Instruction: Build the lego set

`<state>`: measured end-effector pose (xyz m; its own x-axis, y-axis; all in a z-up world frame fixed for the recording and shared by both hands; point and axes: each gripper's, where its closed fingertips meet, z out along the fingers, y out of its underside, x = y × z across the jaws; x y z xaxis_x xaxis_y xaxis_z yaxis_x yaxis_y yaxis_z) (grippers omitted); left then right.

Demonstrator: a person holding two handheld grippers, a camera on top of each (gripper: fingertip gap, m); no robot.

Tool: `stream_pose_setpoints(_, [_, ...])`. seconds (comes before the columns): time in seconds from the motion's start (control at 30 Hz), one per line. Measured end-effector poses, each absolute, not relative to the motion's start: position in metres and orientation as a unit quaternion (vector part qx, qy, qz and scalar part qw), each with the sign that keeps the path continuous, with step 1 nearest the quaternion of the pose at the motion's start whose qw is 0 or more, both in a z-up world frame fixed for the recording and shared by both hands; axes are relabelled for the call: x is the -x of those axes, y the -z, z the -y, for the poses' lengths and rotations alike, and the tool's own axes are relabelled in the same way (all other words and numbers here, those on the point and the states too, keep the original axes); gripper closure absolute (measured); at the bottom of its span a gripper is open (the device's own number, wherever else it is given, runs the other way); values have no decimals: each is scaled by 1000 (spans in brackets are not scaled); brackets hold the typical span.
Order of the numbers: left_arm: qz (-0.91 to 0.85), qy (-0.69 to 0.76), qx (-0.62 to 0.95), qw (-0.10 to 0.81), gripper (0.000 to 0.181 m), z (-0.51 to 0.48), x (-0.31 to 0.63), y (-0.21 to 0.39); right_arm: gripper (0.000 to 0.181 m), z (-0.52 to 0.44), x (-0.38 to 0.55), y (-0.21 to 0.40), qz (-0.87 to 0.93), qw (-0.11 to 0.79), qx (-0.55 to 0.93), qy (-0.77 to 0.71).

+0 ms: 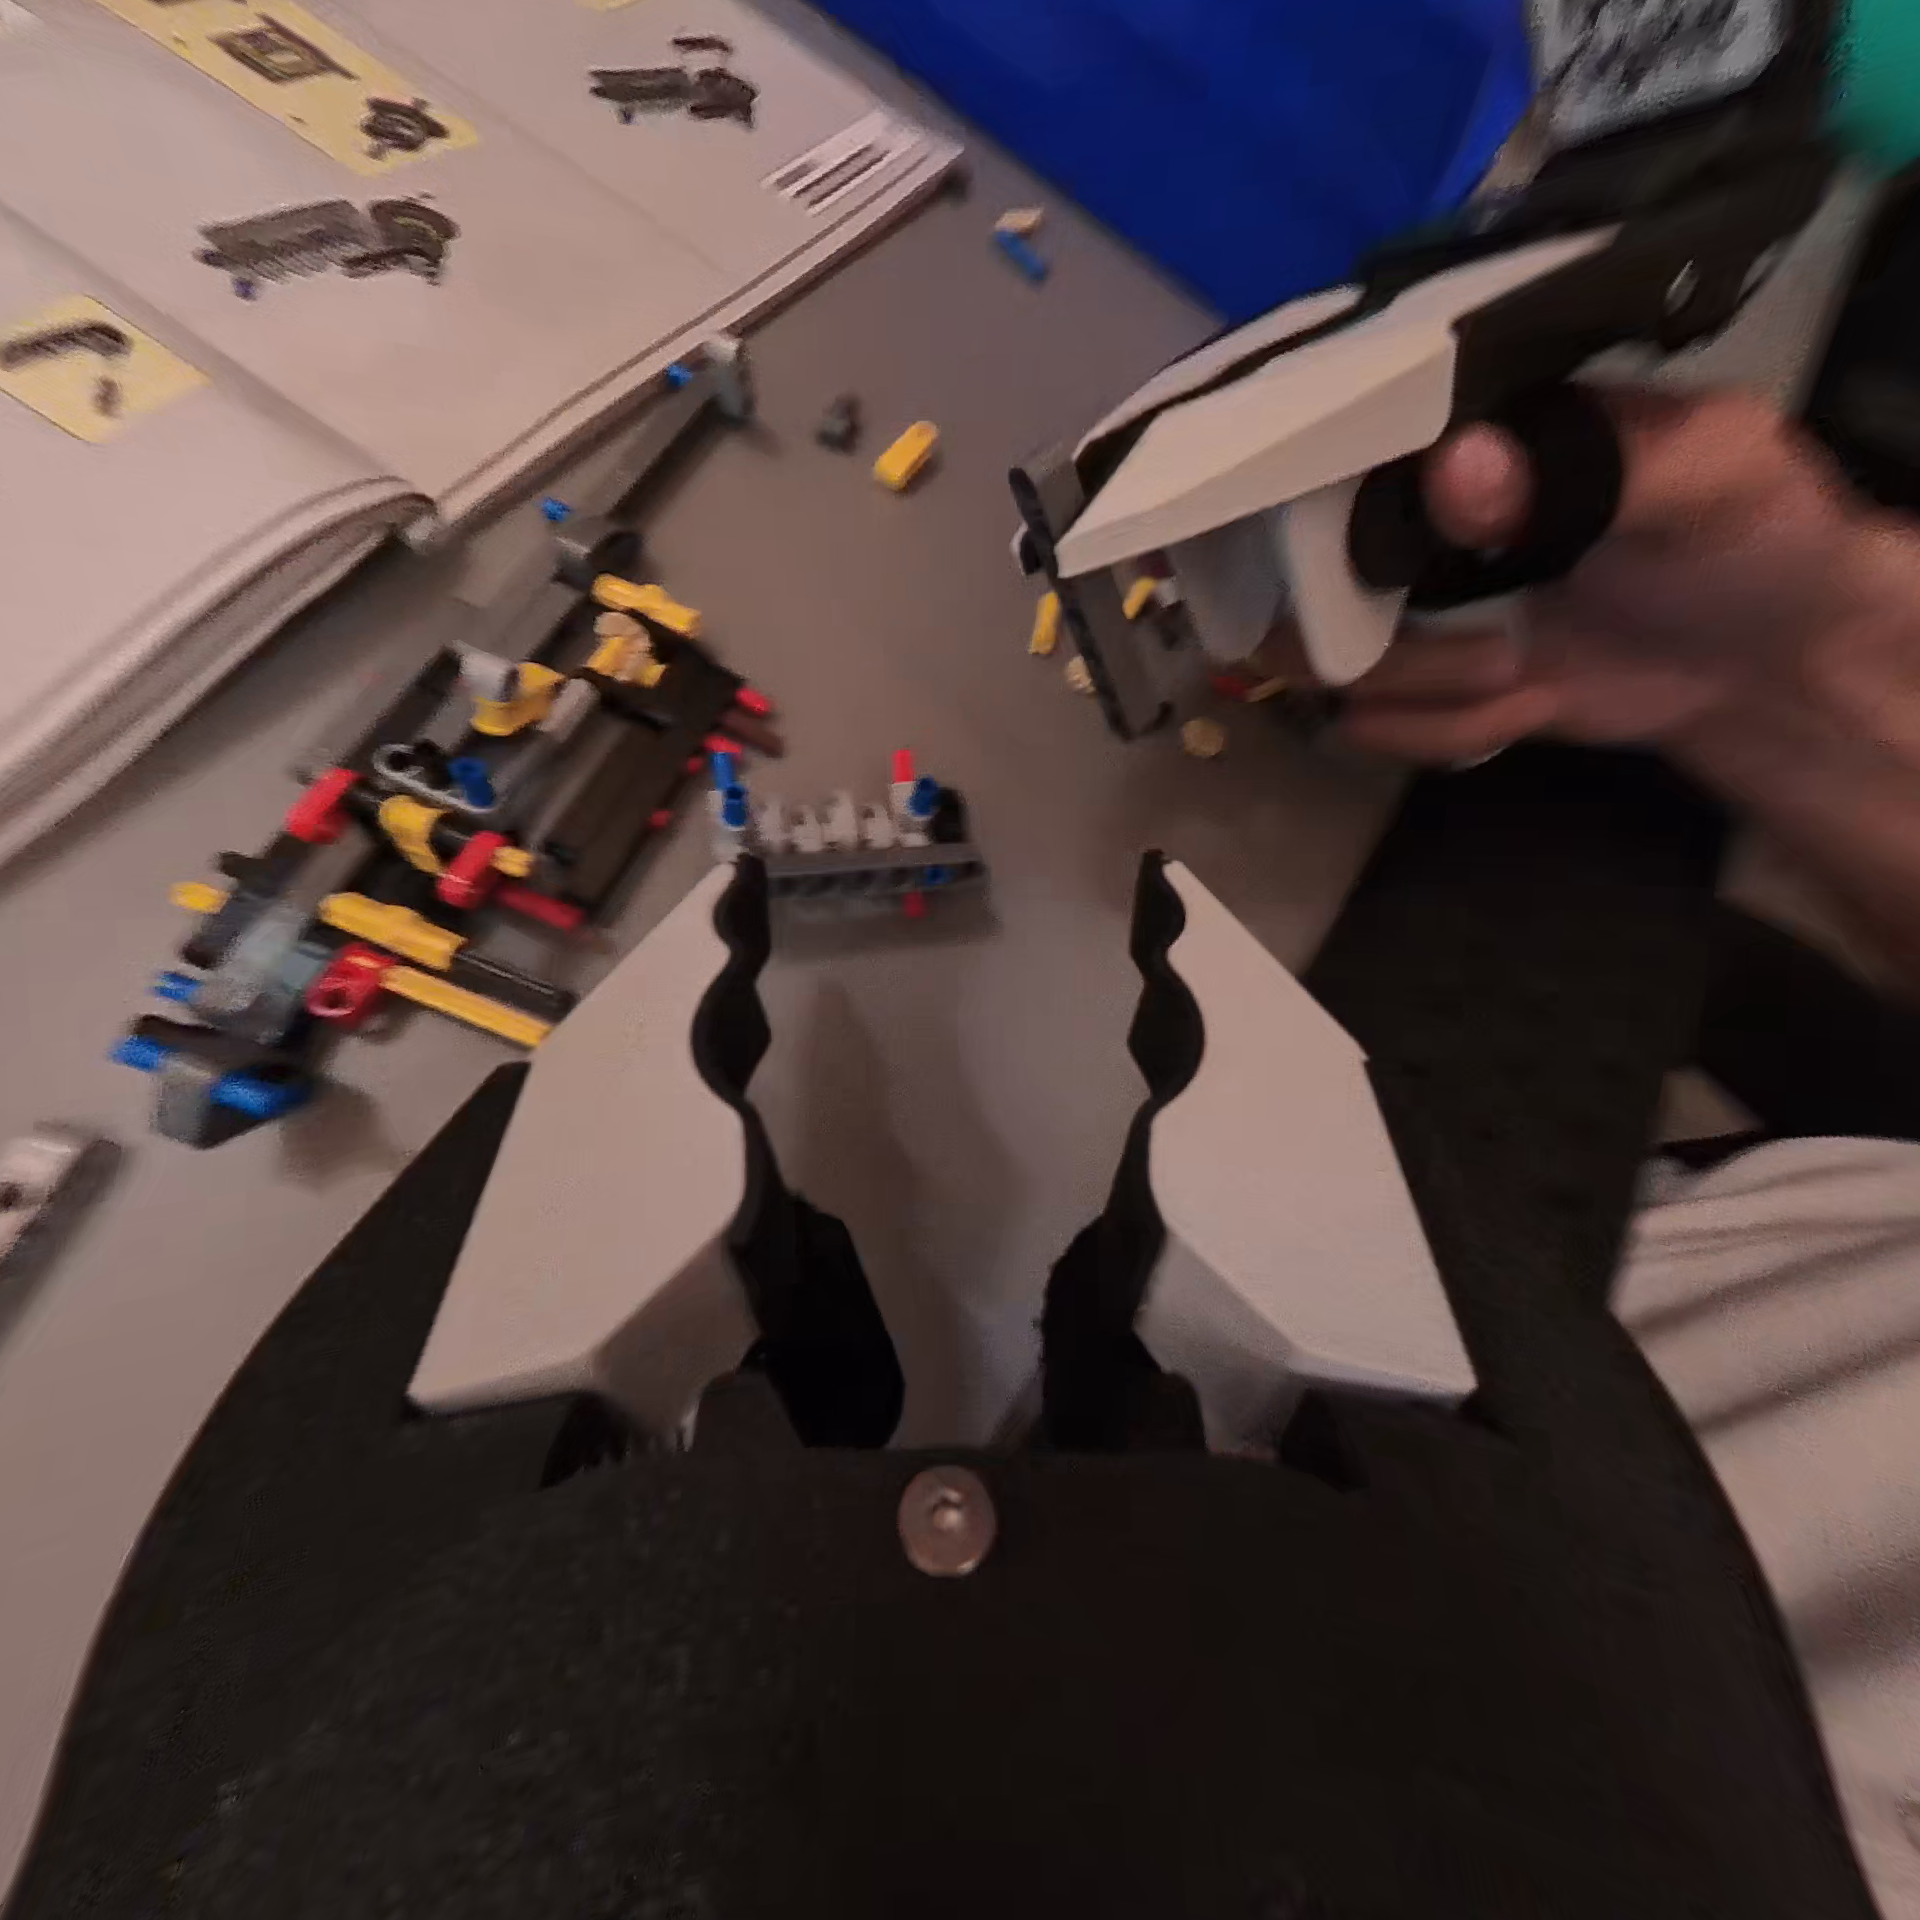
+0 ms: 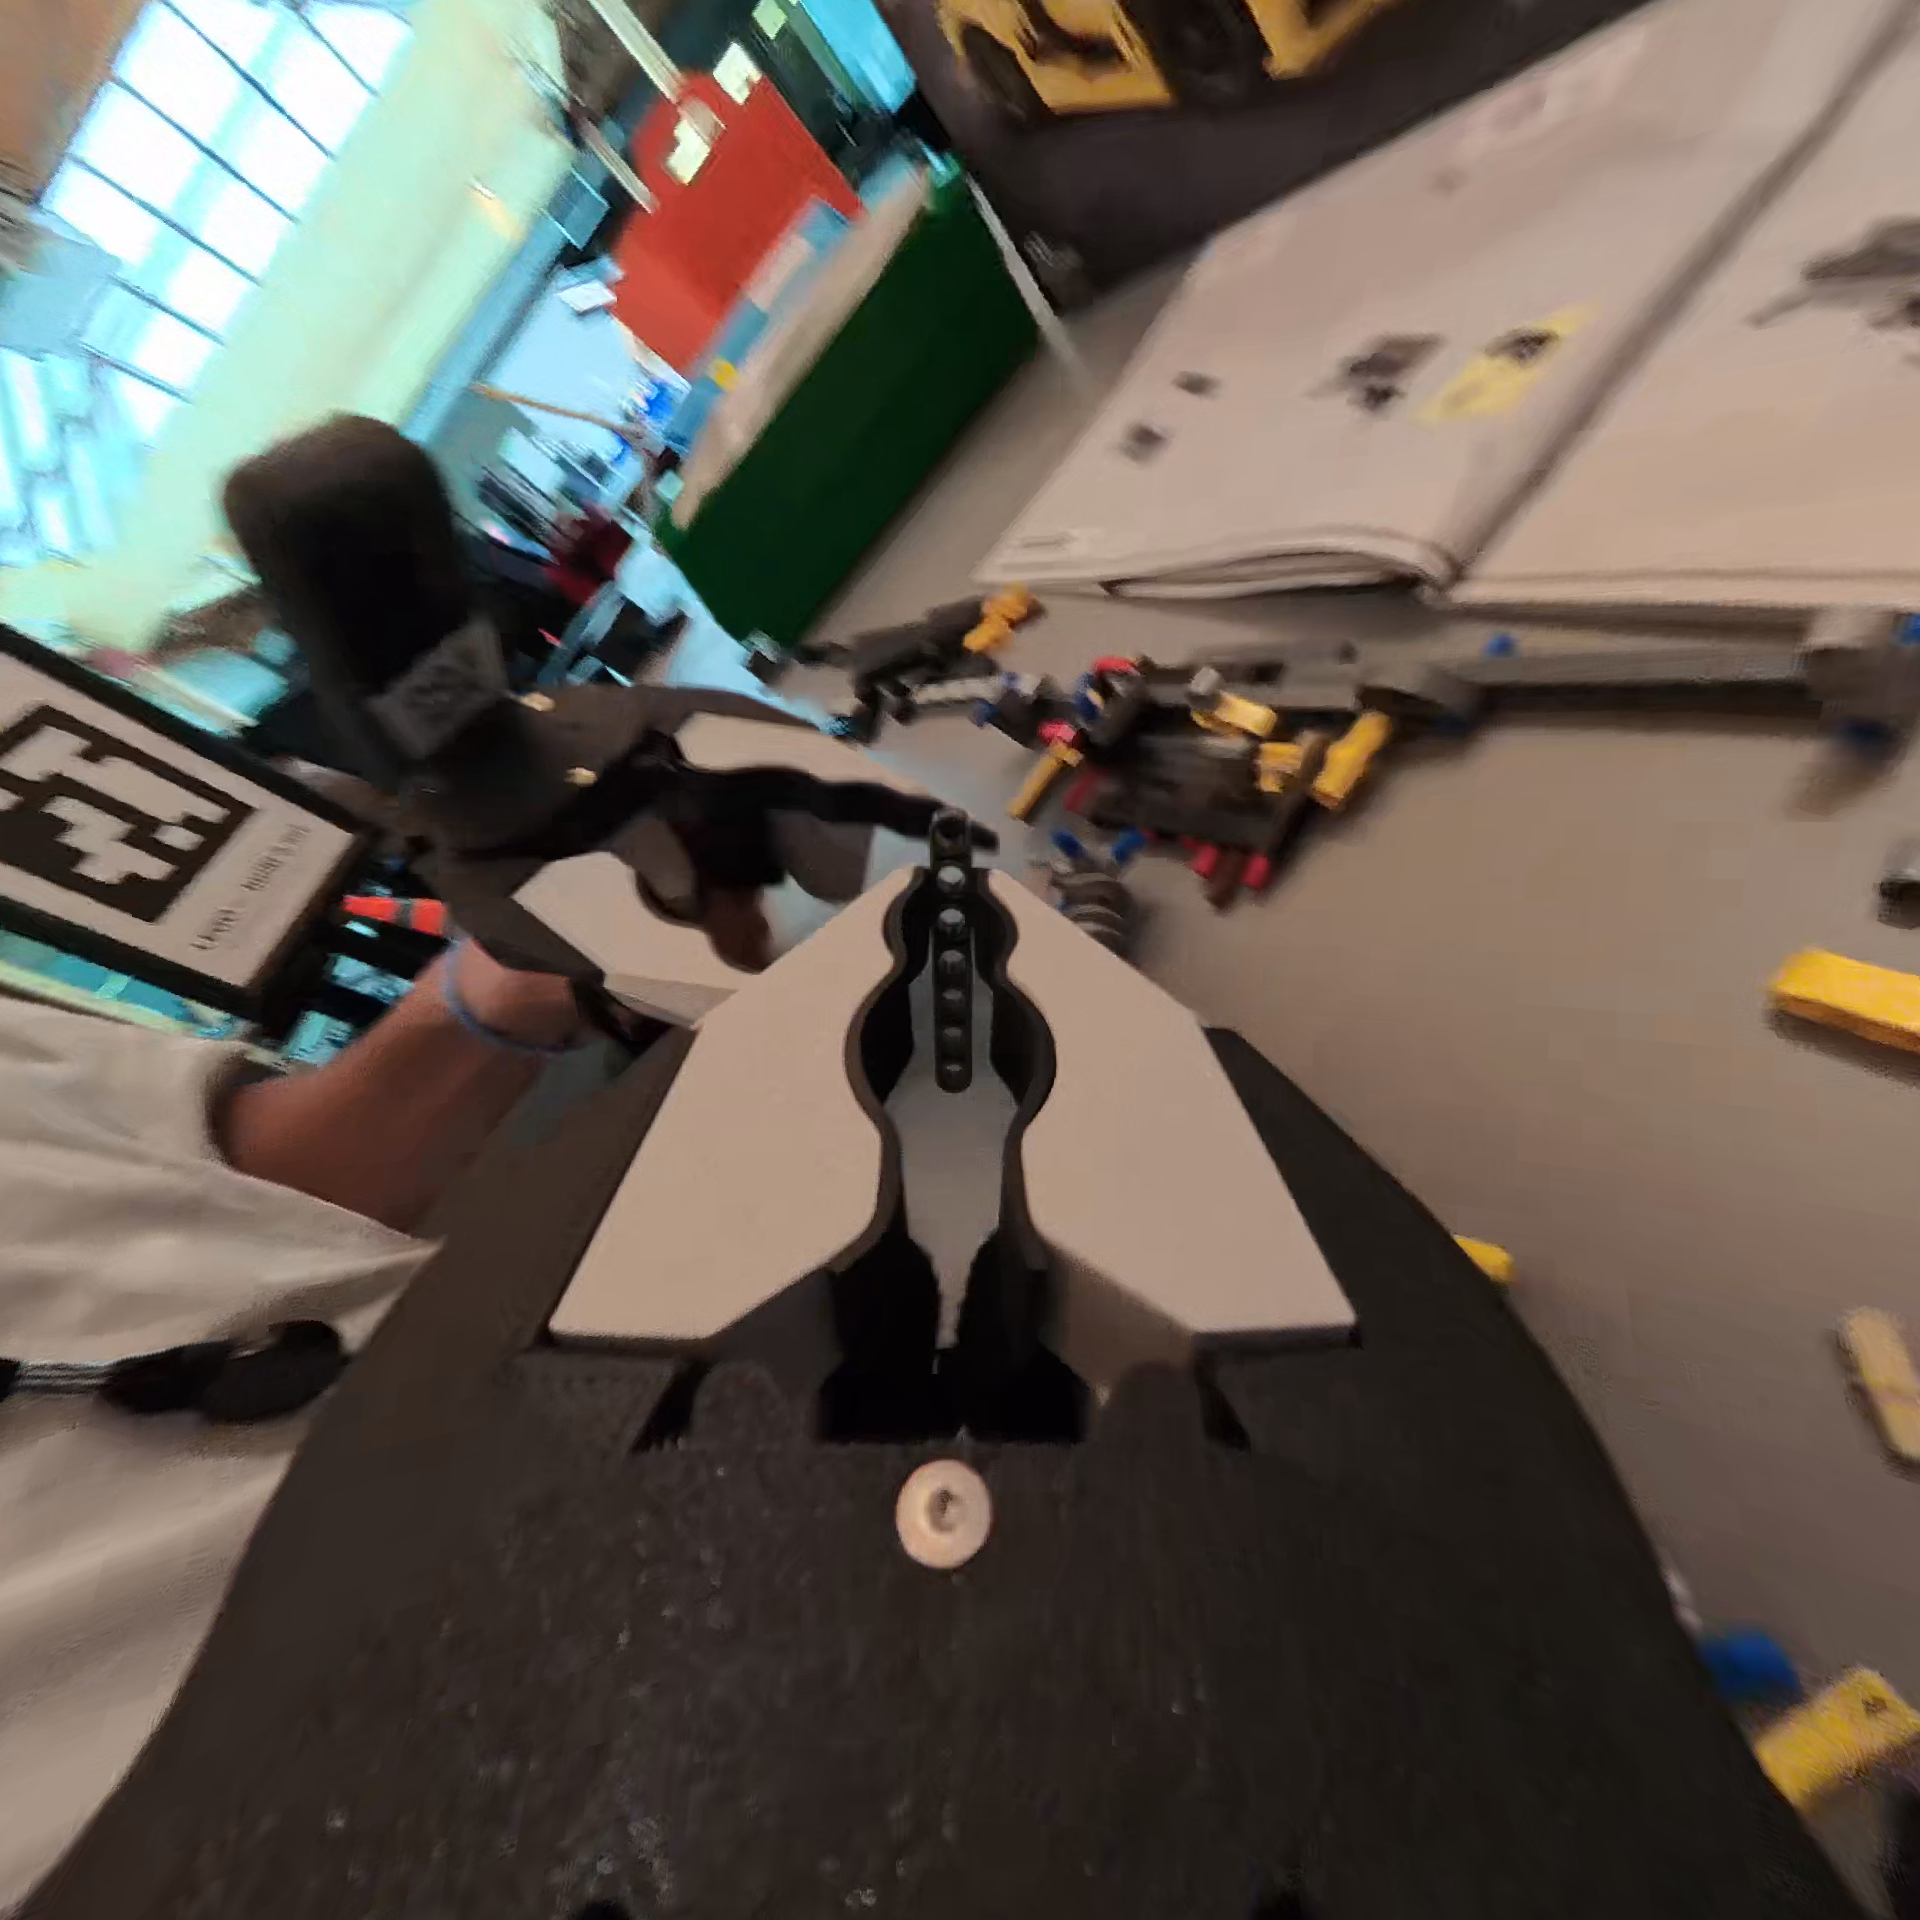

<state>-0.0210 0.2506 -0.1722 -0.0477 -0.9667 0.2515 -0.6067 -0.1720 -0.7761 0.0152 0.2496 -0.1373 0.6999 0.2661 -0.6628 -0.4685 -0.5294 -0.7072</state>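
A grey table [image 1: 914, 644] carries an open instruction booklet [image 1: 343, 312] toward its far edge, with a partly built lego assembly [image 1: 447, 831] just in front of it and loose pieces scattered around. The left gripper [image 1: 945, 883] hangs with its jaws wide and empty, close above a small grey pinned beam [image 1: 873, 862]. The right gripper [image 2: 951, 883] is clamped on a black holed beam [image 2: 951, 977], raised off the table.

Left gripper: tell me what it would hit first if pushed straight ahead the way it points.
Probably the small grey beam with white pins, on the table just past the open left gripper, slightly toward its left fingertip. Depth is blurred, so this is a guess.
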Motion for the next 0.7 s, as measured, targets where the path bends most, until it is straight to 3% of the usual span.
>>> stream_pose_setpoints(0.1, [-654, 313, 647, 237, 88, -258, 18, 195, 174, -250, -25, 160, -44, 416, 855, -307])
stream_pose_setpoints(0.2, [-678, 268, 650, 215, 85, -257, 15, 214, 174, -245, -33, 186, 2, 337, 915, -221])
stream_pose_setpoints(0.4, [-663, 264, 662, 230, 102, -264, 1, 214, 174, -237, -31, 208, 58, 254, 951, -168])
stream_pose_setpoints(0.47, [-667, 267, 658, 226, 118, -262, 0, 213, 174, -238, -28, 208, 61, 258, 948, -174])
stream_pose_setpoints(0.63, [-694, 249, 627, 250, 119, -260, 7, 212, 171, -235, -24, 212, 61, 263, 942, -200])
stream_pose_setpoints(0.7, [-712, 234, 601, 278, 118, -260, 10, 209, 160, -235, -20, 209, 62, 274, 933, -224])
